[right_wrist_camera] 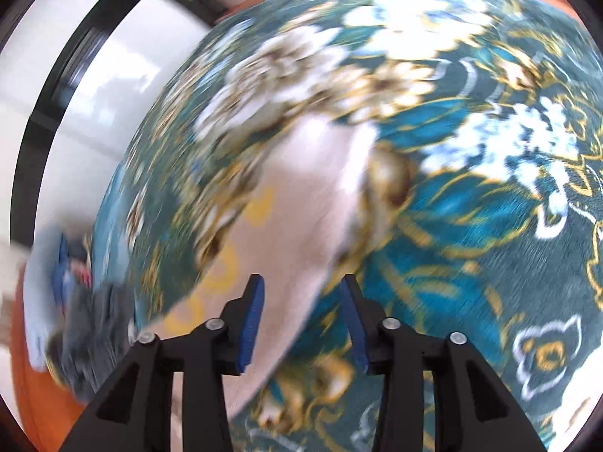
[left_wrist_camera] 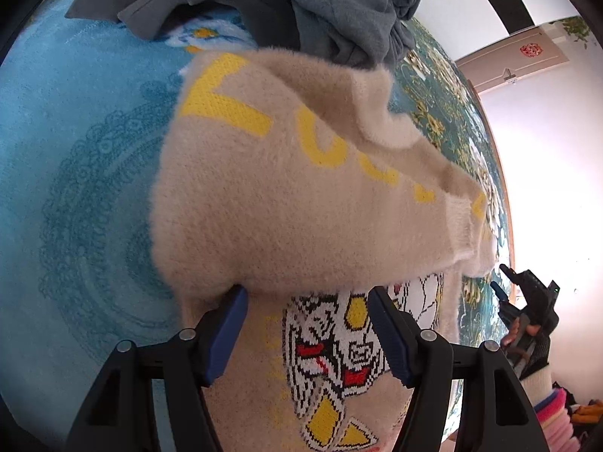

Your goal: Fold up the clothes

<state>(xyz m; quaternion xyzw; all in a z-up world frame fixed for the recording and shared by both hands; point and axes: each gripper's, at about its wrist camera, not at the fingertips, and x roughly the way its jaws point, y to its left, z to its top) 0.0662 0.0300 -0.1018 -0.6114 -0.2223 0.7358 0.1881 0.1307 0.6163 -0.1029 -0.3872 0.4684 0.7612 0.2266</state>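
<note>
A fuzzy beige sweater [left_wrist_camera: 271, 196] with yellow letters and a cartoon print lies folded over on the blue carpet [left_wrist_camera: 68, 143]. My left gripper [left_wrist_camera: 307, 293] is open just above its lower part, jaws wide on either side of the print, holding nothing. My right gripper [right_wrist_camera: 301, 286] is open and empty above a beige edge of the sweater [right_wrist_camera: 301, 196]; that view is motion-blurred. The right gripper also shows in the left wrist view [left_wrist_camera: 527, 297] at the right edge, off the sweater.
A heap of grey and dark clothes [left_wrist_camera: 286, 3] lies beyond the sweater; it shows blurred in the right wrist view [right_wrist_camera: 90, 324]. The carpet has a green floral border [right_wrist_camera: 471, 188]. A white wall and floor [left_wrist_camera: 557, 173] lie to the right.
</note>
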